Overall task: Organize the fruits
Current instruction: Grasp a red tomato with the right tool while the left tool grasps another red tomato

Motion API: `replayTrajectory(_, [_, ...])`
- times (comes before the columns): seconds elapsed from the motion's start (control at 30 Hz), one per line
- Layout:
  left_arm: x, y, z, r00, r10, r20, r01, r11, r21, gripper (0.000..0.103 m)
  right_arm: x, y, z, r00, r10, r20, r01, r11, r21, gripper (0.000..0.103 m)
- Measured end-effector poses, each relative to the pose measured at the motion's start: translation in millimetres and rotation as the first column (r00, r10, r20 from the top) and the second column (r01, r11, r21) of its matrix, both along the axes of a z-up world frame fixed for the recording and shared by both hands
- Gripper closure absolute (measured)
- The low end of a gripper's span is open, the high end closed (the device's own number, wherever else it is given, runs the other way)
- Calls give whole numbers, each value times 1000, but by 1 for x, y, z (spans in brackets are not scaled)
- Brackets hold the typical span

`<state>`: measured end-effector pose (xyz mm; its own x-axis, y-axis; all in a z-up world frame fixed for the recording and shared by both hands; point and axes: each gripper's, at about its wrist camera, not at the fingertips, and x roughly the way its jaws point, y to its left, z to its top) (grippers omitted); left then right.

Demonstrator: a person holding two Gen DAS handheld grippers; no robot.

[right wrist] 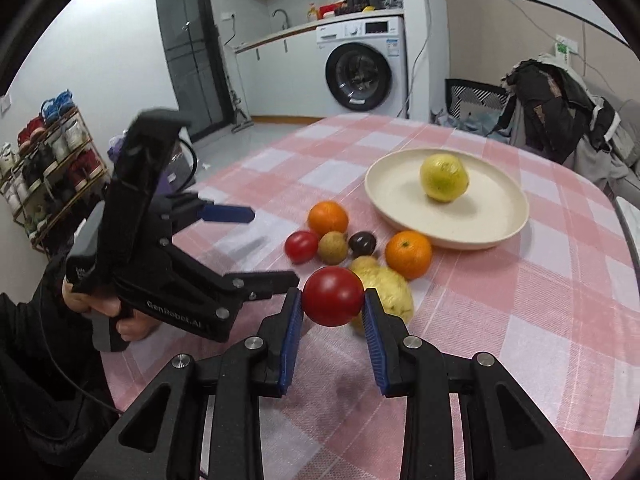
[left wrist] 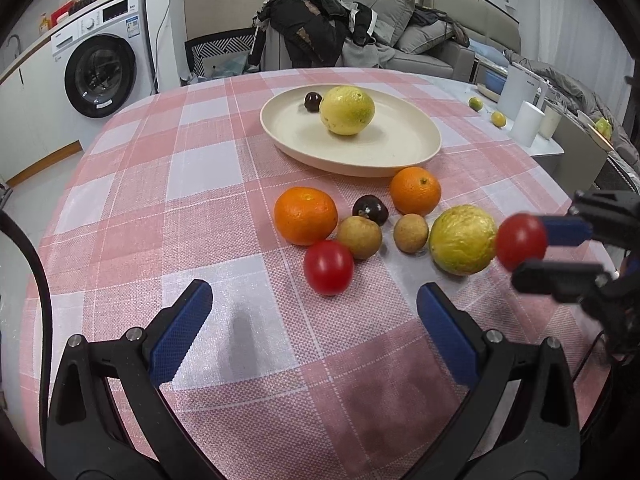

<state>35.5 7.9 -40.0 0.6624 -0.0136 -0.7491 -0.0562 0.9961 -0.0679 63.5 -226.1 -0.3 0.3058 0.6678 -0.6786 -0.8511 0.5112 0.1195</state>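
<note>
Your right gripper (right wrist: 333,300) pinches a round red tomato (right wrist: 333,297) above the pink checked tablecloth (right wrist: 520,300), while your left gripper (left wrist: 314,300) hangs wide open, empty.

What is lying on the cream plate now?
On the cream plate lie a yellow-green citrus fruit and a small dark fruit behind it. In the right wrist view the citrus hides that dark fruit.

Even, fairly bright indoor light from overhead; shadows are soft, lying short beneath the fruit and below the left gripper (left wrist: 314,306) on the checked tablecloth (left wrist: 200,208). Mild sheen ahead of its fingers. Strong fisheye bending and black vignette at the borders. The right gripper (left wrist: 536,248) appears motion-blurred in the left wrist view.
</note>
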Motion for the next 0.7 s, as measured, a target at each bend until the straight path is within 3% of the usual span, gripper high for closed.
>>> replayTrajectory(0.1, [9, 4, -5, 1000, 2, -28, -3, 1000, -21, 12, 7, -6, 3, 999, -37, -4, 37, 999, 20, 72])
replayTrajectory(0.17, [14, 6, -8, 999, 4, -45, -6, 1000, -29, 26, 10, -9, 3, 999, -53, -10, 53, 998, 25, 72])
replayTrajectory(0.4, [25, 10, -13, 999, -9, -46, 6, 998, -55, 52, 16, -10, 4, 997, -79, -19, 79, 996, 33, 72])
replayTrajectory(0.47, [26, 10, -13, 999, -17, -43, 14, 998, -68, 69, 17, -11, 4, 997, -79, -22, 80, 996, 31, 72])
replayTrajectory(0.53, [26, 10, -13, 999, -33, -42, 29, 995, -95, 78, 17, -10, 3, 997, -79, -22, 80, 996, 30, 72])
replayTrajectory(0.7, [22, 10, -10, 999, -31, -26, 29, 996, -86, 79, 19, -11, 3, 996, -84, -22, 84, 996, 34, 72])
